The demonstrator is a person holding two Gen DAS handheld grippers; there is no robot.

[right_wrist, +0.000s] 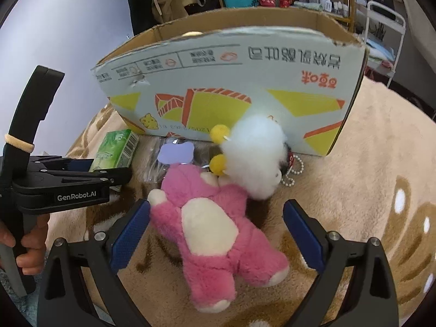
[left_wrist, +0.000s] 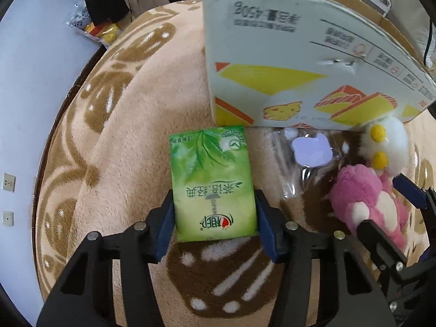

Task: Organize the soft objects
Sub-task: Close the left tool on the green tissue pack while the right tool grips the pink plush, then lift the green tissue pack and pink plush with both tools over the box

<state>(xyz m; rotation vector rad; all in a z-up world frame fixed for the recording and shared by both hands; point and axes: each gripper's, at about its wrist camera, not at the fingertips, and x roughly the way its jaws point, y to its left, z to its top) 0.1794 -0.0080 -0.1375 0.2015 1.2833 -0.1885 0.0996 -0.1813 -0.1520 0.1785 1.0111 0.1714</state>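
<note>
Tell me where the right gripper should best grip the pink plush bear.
Probably across the torso of the pink plush bear, coming from above. It lies face up on the blanket, belly between the open fingers of the right gripper; the torso is its broadest part.

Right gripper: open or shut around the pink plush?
Open. The right gripper straddles the pink plush: left pad touching, right pad clearly apart.

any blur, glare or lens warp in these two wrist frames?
Left wrist: strong fisheye bend on the cardboard box, dark vignette at the corners; tissue pack sharp, no glare. Right wrist: same warp; white plush washed out and soft, pink plush reasonably sharp.
</note>
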